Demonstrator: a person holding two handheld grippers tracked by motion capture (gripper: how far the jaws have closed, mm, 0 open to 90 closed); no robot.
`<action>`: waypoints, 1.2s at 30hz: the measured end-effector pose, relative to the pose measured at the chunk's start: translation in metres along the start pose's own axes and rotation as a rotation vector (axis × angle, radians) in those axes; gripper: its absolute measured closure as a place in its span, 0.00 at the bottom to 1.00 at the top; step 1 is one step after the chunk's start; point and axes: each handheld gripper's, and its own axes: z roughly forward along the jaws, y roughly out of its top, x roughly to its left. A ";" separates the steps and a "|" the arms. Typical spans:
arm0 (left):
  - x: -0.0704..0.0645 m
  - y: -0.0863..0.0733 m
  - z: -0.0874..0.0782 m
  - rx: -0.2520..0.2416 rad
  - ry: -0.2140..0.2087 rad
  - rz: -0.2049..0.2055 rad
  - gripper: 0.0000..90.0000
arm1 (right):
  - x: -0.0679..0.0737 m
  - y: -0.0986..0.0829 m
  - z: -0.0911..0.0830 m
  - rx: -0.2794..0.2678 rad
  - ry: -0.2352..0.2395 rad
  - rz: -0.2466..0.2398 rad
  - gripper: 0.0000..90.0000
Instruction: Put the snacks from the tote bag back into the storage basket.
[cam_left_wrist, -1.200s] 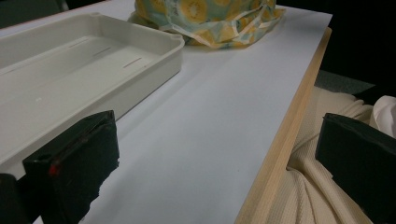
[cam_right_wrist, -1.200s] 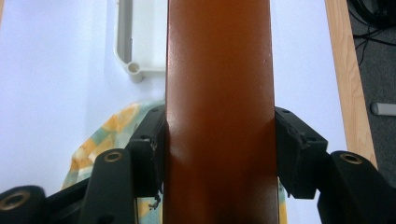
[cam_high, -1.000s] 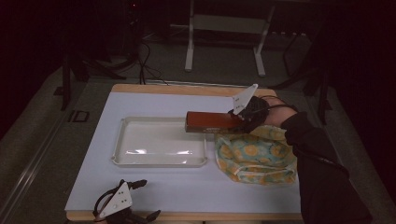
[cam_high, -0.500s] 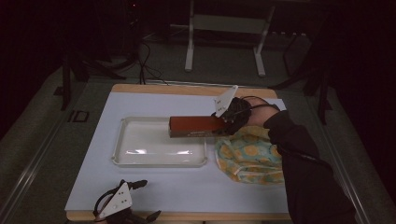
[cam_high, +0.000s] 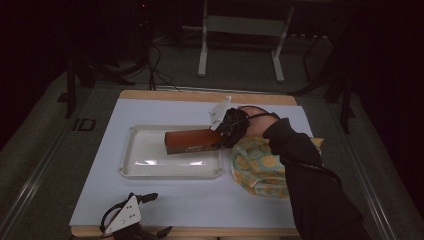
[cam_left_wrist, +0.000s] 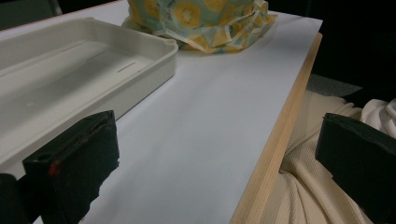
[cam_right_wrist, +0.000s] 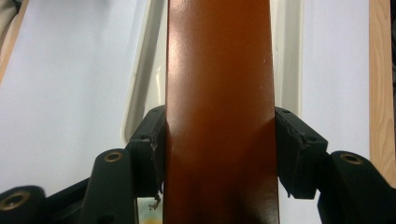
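A flat reddish-brown box (cam_high: 191, 141) hangs tilted over the right part of the white tray (cam_high: 145, 169). My right gripper (cam_high: 221, 139) is shut on its right end. In the right gripper view the box (cam_right_wrist: 218, 70) runs straight ahead between the black fingers (cam_right_wrist: 150, 144), with the tray's rim (cam_right_wrist: 286, 65) below it. My left gripper (cam_high: 152, 216) lies at the table's front edge with no hand on it. Its jaws (cam_left_wrist: 215, 172) stand wide open with nothing between them.
A yellow patterned cloth (cam_high: 260, 165) is bunched just right of the tray, under the person's dark sleeve (cam_high: 310, 185). It also appears at the top of the left gripper view (cam_left_wrist: 201, 18). A white sheet (cam_high: 200, 200) covers the wooden table. Frame legs stand on the floor behind.
My right gripper has carried the brown box leftward, from beside the tray's right end to over the tray. The left gripper has not moved.
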 end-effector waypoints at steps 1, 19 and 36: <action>0.000 0.000 0.000 0.000 0.000 -0.001 0.00 | 0.000 0.003 0.002 0.000 0.000 -0.007 0.48; 0.000 0.000 0.000 0.005 -0.002 0.009 0.00 | -0.002 0.001 0.035 -0.068 -0.038 0.020 0.48; 0.000 0.000 0.000 0.008 -0.003 0.011 0.00 | -0.008 -0.023 0.078 -0.024 -0.010 0.090 0.48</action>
